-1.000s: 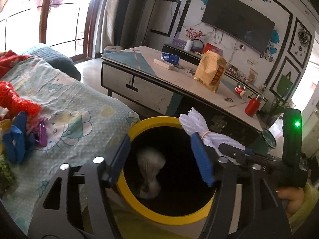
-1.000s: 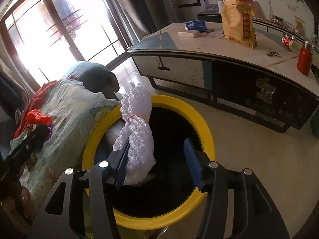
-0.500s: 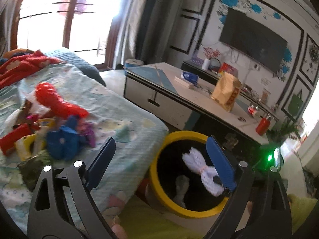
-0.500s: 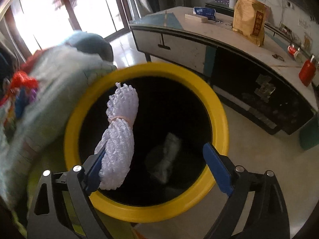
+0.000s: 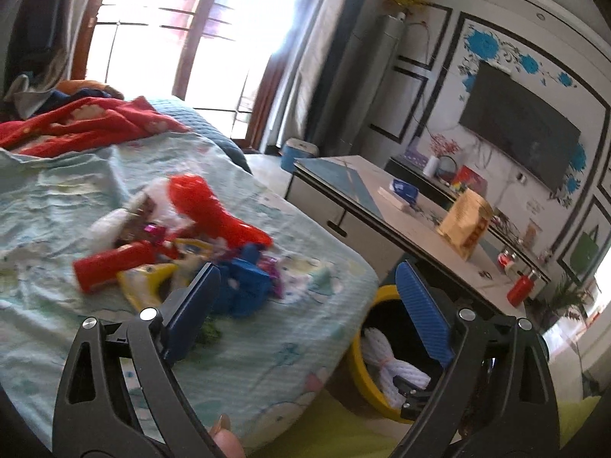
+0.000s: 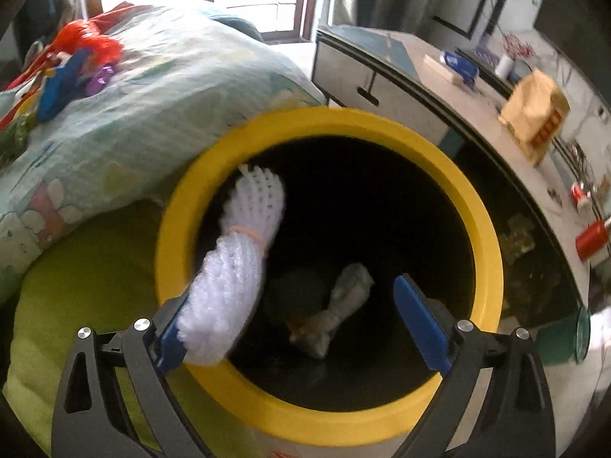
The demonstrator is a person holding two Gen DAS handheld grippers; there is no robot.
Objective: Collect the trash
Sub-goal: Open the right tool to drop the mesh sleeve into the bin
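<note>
My right gripper (image 6: 294, 324) is open over the yellow-rimmed black bin (image 6: 492, 252). A white foam net (image 6: 236, 259) rests against its left finger and hangs over the bin's mouth. A crumpled white wad (image 6: 336, 305) lies on the bin's bottom. My left gripper (image 5: 305, 313) is open and empty above the bed edge, facing a pile of red, yellow and blue trash (image 5: 198, 244) on the light sheet. In the left wrist view the bin (image 5: 366, 374) sits at lower right with the foam net (image 5: 389, 366) in it.
The bed with a pale patterned sheet (image 5: 76, 191) fills the left; a red blanket (image 5: 84, 122) lies at its far end. A low table (image 5: 382, 206) with a brown bag (image 5: 466, 225) stands behind the bin. A green cushion (image 6: 84, 290) lies beside the bin.
My left gripper has swung up and left from the bin toward the trash pile on the bed. My right gripper has opened wider and moved closer over the bin; the foam net leans on one finger.
</note>
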